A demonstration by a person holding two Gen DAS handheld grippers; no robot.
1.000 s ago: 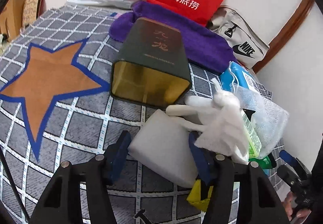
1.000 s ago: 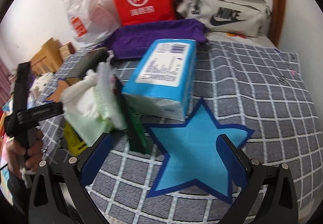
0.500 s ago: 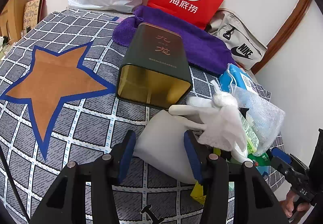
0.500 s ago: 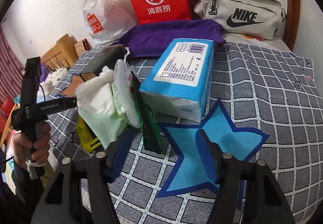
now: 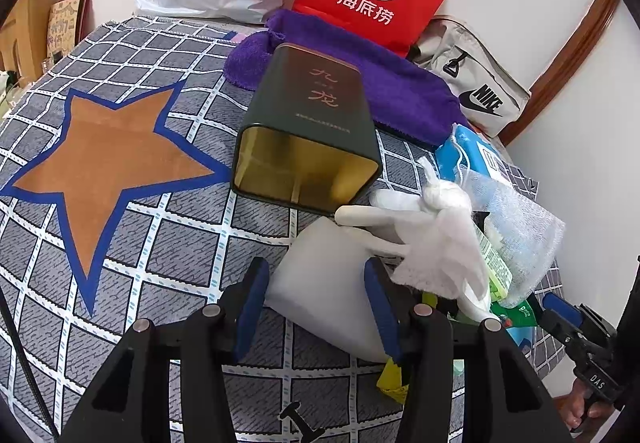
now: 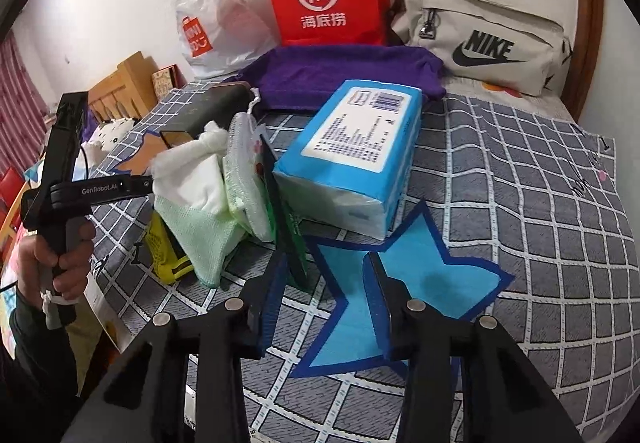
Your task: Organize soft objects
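- On the bed's grid-patterned grey cover (image 5: 120, 251), toward its right side, lies a white rectangular foam block (image 5: 328, 283), just in front of the open mouth of a dark green tin box (image 5: 312, 131) on its side.
- The left gripper (image 5: 316, 303) has its jaws clenched on the foam block, blue pads against both sides.
- A white knotted cloth (image 5: 436, 239) rests against the block.
- The right gripper (image 6: 324, 307) has just been closing; its jaws stand released over a light blue star (image 6: 400, 283), nothing between them.
- A blue tissue pack (image 6: 360, 147) lies beyond.

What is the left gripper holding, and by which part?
The left gripper holds the white foam block by its near end, squeezed across its width.
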